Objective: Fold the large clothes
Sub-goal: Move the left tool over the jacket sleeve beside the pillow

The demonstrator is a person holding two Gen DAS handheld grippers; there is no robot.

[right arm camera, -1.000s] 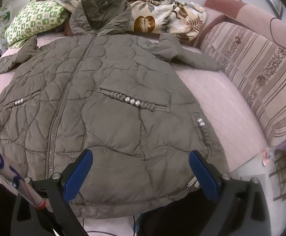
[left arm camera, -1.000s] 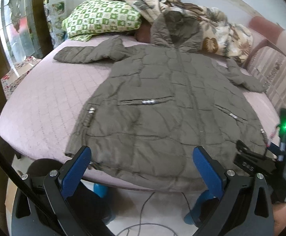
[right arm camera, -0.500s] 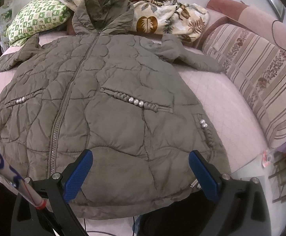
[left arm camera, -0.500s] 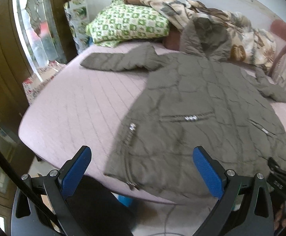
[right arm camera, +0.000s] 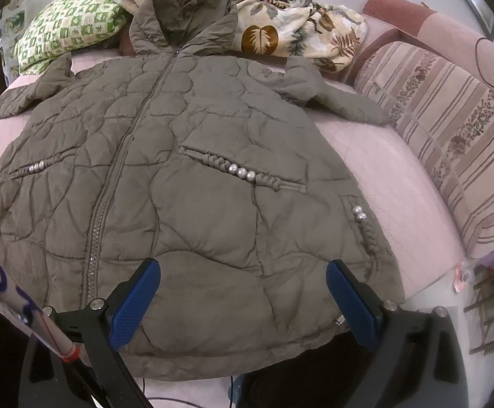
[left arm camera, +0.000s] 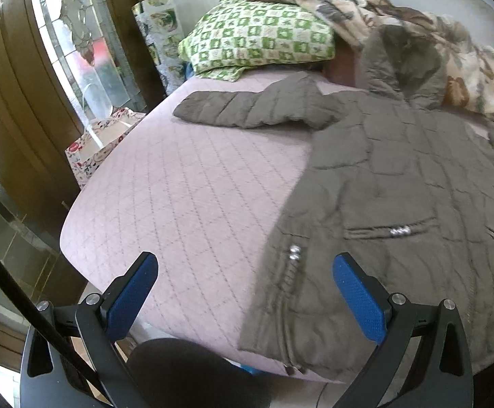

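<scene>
— so where is the jacket (right arm camera: 192, 183) lying?
— it's lying flat, front up, on the pink bed (left arm camera: 185, 183).
— and the tongs?
— left tongs (left arm camera: 245, 294) and right tongs (right arm camera: 243, 297) are both gaping wide, gripping nothing.

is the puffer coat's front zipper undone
No, in the right wrist view the olive puffer coat lies flat on the bed with its zipper closed up to the collar.

A home bedroom: quilted bed (left arm camera: 185, 183), checked pillow (left arm camera: 260, 44), floral blanket (right arm camera: 280, 27).
</scene>
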